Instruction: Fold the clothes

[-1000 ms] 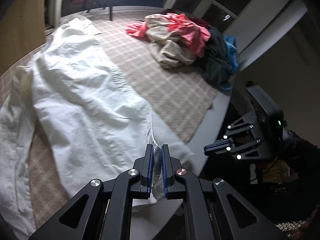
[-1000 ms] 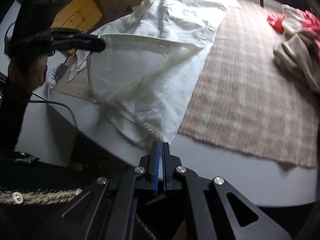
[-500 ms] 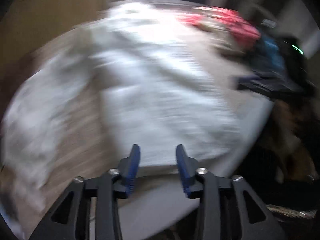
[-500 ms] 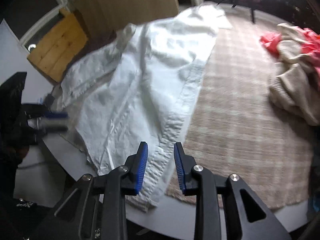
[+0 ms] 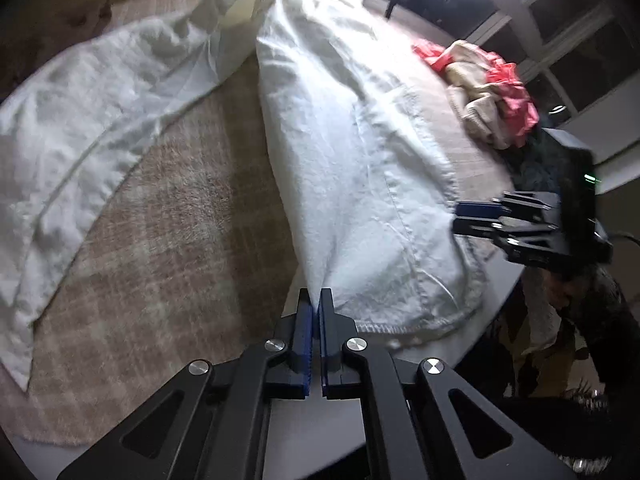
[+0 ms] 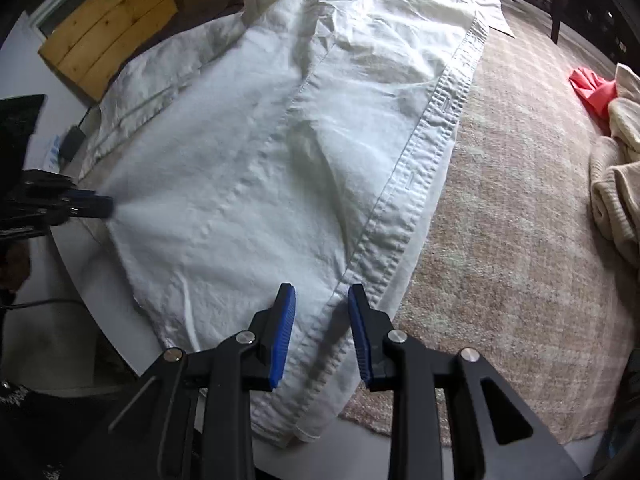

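Your left gripper [image 5: 316, 304] is clenched on a pinch of the white shirt [image 5: 352, 168] at the bottom centre of its view, the fabric rising taut from between the blue pads; how much cloth sits inside the pinch is hidden. Your right gripper [image 6: 322, 312] stands released, its blue pads straddling the shirt's button placket [image 6: 424, 148] near the hem without gripping it. In the left wrist view that gripper shows at the right edge, blurred, at the shirt's border. The shirt [image 6: 280, 140] lies spread over a beige plaid cloth [image 6: 500, 220] on a round white table [image 6: 92, 280], its hem draping over the near rim. One sleeve [image 5: 80, 120] trails to the upper left, smeared by motion. A pile of pink and cream clothes [image 5: 492, 92] sits at the upper right, partly cut off.
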